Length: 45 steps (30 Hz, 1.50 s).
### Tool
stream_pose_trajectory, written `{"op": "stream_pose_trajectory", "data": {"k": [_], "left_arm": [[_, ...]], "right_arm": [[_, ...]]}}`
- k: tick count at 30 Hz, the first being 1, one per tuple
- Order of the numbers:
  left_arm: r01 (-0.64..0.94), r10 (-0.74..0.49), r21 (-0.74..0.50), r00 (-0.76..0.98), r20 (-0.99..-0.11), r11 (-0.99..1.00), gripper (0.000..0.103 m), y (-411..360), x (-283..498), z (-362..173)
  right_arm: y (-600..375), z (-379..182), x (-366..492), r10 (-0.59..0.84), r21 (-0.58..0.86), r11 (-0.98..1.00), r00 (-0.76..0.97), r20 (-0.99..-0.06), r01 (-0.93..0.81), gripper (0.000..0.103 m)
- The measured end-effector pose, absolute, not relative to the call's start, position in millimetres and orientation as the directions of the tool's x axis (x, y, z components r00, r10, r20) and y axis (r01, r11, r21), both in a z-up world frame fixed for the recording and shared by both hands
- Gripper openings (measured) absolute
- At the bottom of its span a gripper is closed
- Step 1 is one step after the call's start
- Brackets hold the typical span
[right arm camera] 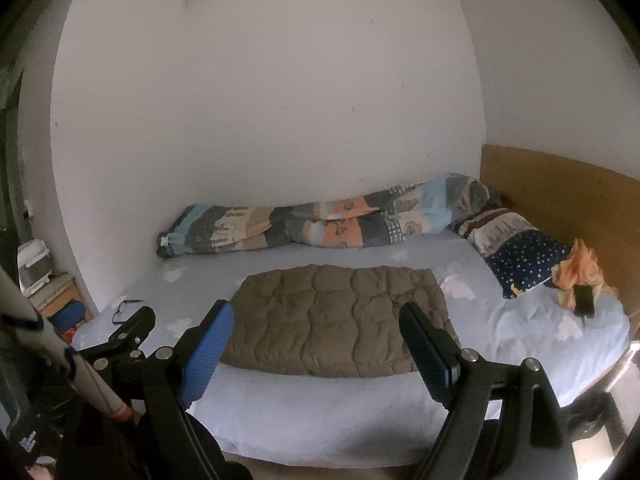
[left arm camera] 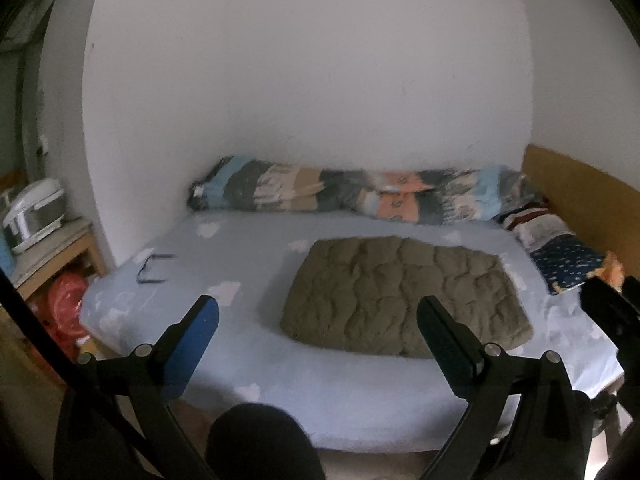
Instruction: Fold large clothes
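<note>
An olive quilted garment (left arm camera: 400,288) (right arm camera: 332,316) lies folded into a flat rectangle in the middle of a light blue bed sheet (left arm camera: 248,360) with white clouds. My left gripper (left arm camera: 318,308) is open, held back from the bed's near edge, with nothing between its blue-padded fingers. My right gripper (right arm camera: 316,310) is open too and clear of the garment, its jaws empty. In the left wrist view the right gripper (left arm camera: 608,308) shows at the right edge. In the right wrist view the left gripper (right arm camera: 136,324) shows at the lower left.
A rolled patterned duvet (left arm camera: 360,196) lies along the white wall. Pillows (right arm camera: 516,252) rest by the wooden headboard (right arm camera: 560,200), beside an orange cloth with a phone (right arm camera: 585,300). Eyeglasses (left arm camera: 152,268) lie on the bed's left. A rice cooker (left arm camera: 34,216) stands on a side table.
</note>
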<state>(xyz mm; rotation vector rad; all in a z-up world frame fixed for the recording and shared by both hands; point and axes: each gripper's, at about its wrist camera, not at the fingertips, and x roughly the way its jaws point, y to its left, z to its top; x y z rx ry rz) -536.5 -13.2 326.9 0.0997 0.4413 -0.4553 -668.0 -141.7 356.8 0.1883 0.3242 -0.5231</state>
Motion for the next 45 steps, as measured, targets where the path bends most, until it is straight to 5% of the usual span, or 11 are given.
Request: {"op": "stream_pose_trajectory", "data": {"k": [6, 45], "left_arm": [[0.463, -0.353, 0.122, 0.799, -0.487, 0.878, 0.099, -30.7, -524.3, 320.1], [0.469, -0.338, 0.101, 0.754, -0.563, 0.878, 0.099, -50.0, -477.6, 277.4]], "right_arm": [[-145.3, 351.2, -648.1, -0.442, 0.084, 0.859, 0.814, -0.377, 0.505, 0.089], [-177.3, 304.5, -589.9, -0.437, 0.049, 0.843, 0.736, -0.517, 0.535, 0.089]]}}
